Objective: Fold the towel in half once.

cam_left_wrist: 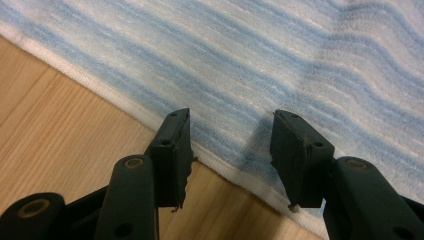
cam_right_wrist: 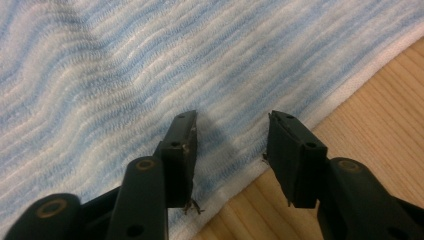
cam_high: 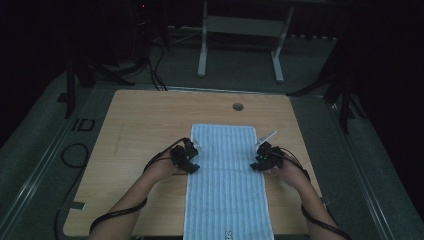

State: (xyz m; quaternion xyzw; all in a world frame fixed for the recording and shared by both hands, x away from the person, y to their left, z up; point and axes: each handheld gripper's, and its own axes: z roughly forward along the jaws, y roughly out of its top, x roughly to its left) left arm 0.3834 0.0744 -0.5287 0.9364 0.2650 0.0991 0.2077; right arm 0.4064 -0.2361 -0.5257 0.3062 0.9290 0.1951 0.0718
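A blue striped towel (cam_high: 227, 182) lies flat on the table (cam_high: 140, 120). The left gripper (cam_left_wrist: 230, 150) and right gripper (cam_right_wrist: 230, 150) sit spread over its 2 long edges, maybe touching. Pinch each edge fully, then lift both together.

The floor (cam_high: 50, 150) marking (cam_high: 83, 124) reads "ID".

Towel (cam_high: 227, 185) near end cut off by bottom edge; small mark (cam_high: 228, 233) there too small to read.
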